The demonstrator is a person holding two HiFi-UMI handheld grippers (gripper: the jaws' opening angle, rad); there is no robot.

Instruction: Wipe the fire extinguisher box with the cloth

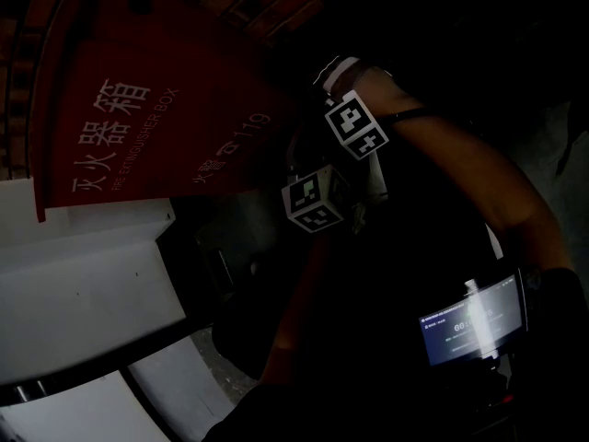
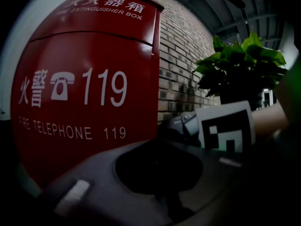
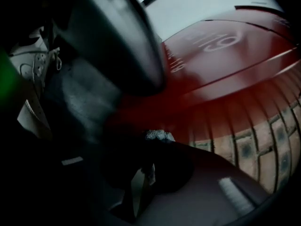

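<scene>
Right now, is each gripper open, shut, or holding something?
Left gripper: shut, nothing visible between its jaws.
Right gripper: shut on the cloth.

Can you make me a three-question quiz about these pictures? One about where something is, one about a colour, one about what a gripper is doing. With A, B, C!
1. Where is the plant from the box?
A. On top
B. To its right, by the brick wall
C. Inside

2. What colour is the box?
A. Blue
B. Red
C. Yellow

3. What is the right gripper doing?
A. Gaping wide
B. Holding a cup
C. Pinching the cloth

Answers: B, its leaves show beside the bricks; B, its front is red; C, a fuzzy grey bit sits between its shut jaws.
</scene>
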